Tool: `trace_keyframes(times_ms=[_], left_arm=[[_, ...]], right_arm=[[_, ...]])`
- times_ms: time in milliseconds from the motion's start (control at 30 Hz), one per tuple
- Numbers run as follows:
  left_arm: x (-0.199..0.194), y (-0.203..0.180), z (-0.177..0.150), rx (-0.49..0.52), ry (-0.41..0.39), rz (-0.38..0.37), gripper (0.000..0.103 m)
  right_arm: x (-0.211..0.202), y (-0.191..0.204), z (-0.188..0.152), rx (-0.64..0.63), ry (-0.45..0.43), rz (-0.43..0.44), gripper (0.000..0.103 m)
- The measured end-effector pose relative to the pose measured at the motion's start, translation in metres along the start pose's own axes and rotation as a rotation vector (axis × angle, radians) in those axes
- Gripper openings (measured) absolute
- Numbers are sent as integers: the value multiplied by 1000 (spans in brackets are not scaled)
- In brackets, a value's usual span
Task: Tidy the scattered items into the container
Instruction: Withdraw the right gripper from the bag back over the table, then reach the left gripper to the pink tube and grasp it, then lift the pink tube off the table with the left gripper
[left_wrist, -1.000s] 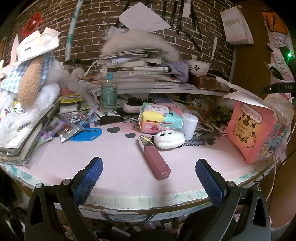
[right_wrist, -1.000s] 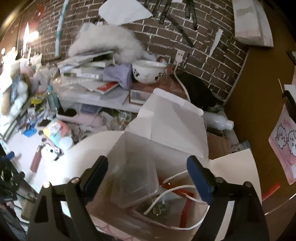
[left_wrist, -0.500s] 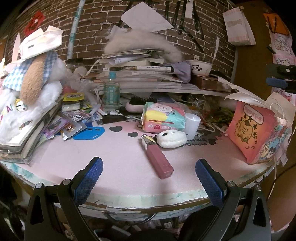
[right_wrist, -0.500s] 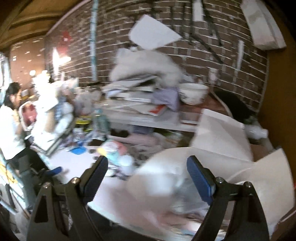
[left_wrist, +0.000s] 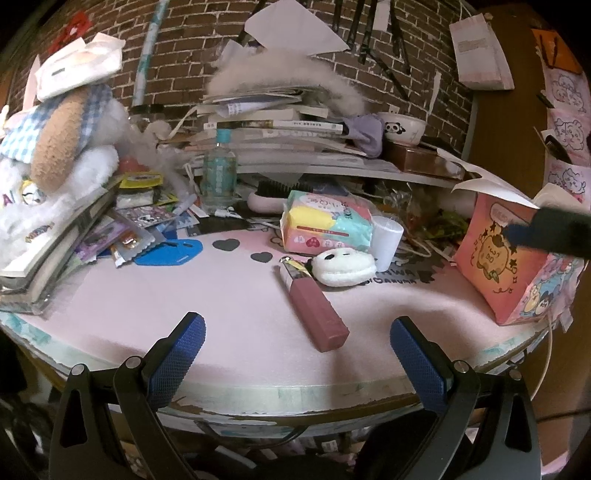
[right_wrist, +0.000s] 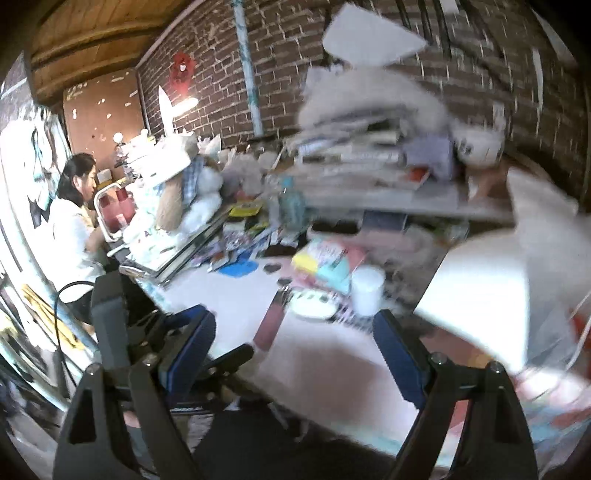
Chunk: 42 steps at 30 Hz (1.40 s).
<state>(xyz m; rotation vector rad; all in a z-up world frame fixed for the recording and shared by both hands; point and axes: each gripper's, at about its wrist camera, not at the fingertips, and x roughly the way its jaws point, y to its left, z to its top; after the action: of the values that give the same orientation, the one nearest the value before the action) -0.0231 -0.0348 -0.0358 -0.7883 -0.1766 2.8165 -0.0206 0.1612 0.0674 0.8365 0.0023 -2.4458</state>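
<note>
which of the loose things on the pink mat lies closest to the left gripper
The mauve tube: it lies diagonally, its end nearest the left gripper; the white plush and white cup sit behind.

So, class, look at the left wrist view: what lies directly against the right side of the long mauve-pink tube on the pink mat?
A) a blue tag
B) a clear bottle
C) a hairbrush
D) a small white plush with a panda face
D: the small white plush sits touching the upper right of the mauve-pink tube.
</note>
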Motion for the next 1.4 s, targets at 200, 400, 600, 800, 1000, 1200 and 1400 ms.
trace_keyframes(times_ms=[200,400,600,800,1000,1200,1400], left_arm=[[12,-4,-4,7,18,4,100],[23,-10,-4,27,25,24,84],[33,-12,-2,35,42,60,67],[38,-17,0,63,44,112,46],[40,-17,2,63,45,136,24],[41,-14,4,52,52,127,13],[41,-12,5,41,58,110,13]], right_arm=[[23,-17,-25,94,34,3,85],[30,-30,-39,132,53,-14,85],[27,-38,-46,137,39,-9,86],[25,-48,-50,159,27,10,86],[26,-55,-53,180,26,32,86],[27,-60,-55,193,25,44,86],[26,-65,-57,208,22,53,86]])
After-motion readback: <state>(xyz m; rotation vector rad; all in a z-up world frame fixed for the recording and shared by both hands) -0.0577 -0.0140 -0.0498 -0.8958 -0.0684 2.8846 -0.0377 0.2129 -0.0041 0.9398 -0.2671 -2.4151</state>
